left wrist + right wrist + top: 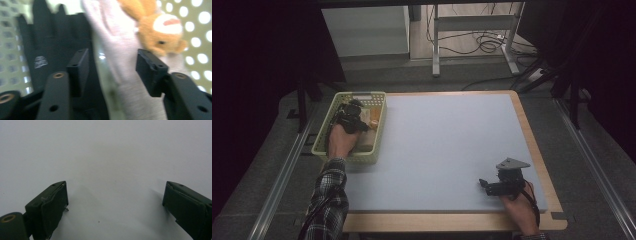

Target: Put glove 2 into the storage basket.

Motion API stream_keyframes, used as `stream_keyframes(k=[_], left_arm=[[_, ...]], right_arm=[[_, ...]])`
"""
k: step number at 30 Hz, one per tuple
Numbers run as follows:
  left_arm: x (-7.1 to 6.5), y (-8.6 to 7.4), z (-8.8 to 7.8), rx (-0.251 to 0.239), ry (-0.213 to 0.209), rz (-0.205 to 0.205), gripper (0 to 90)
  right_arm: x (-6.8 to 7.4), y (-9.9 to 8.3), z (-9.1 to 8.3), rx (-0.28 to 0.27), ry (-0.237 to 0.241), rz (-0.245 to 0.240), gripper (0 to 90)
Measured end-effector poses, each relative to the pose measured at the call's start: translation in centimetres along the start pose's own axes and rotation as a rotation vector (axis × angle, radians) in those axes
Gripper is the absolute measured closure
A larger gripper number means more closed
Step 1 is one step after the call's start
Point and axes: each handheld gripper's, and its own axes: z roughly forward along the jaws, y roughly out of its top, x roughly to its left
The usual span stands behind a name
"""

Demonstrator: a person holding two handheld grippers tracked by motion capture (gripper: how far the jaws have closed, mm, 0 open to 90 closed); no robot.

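My left gripper [351, 118] reaches down into a pale green perforated basket [323, 136] at the table's far left. In the left gripper view its jaws [113, 67] stand apart over a white knitted glove [112, 37], which lies between the pads without being squeezed. A black glove [50, 42] lies to the left of it, and an orange plush animal [160, 30] rests at the upper right. My right gripper [486, 184] rests low over the grey mat near the front right corner. Its jaws [115, 202] are wide open with nothing between them.
A large grey mat [447, 145] covers the wooden table [532, 145]. Beyond the far edge stand a white cabinet [364, 30] and a metal desk frame [472, 30] with cables on the floor. Dark curtains flank both sides.
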Motion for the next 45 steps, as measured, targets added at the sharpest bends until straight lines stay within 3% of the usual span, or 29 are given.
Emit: stream_keyframes(k=[5, 12, 19, 25, 32, 36, 45], left_arm=[[1.0, -0.7, -1.3, -0.066, -0.009, -0.016, 30.3], [1.2, -1.5, -2.7, -0.155, -0.104, -0.011, 18.4], [0.4, -2.8, -4.4, -0.264, -0.221, 0.012, 7.0], [-2.2, -4.3, -6.3, -0.324, -0.287, 0.104, 2.9], [-6.1, -6.5, -7.0, -0.374, -0.334, 0.205, 0.2], [-8.7, -8.2, -6.8, -0.405, -0.369, 0.262, 0.0], [-13.5, -11.7, -4.9, -0.421, -0.394, 0.371, 0.0]], right_arm=[[0.0, 0.0, 0.0, 0.000, -0.001, 0.000, 5.9], [0.0, 0.0, 0.0, 0.000, -0.001, -0.001, 5.9], [0.0, 0.0, 0.0, 0.000, -0.003, -0.002, 5.9], [0.0, 0.0, 0.0, 0.000, -0.005, -0.002, 5.9], [0.1, 0.0, 0.0, 0.002, -0.005, -0.002, 6.0], [0.0, 0.0, 0.0, 0.001, -0.006, -0.005, 6.0], [0.1, 0.0, 0.0, 0.001, -0.007, -0.004, 6.0]])
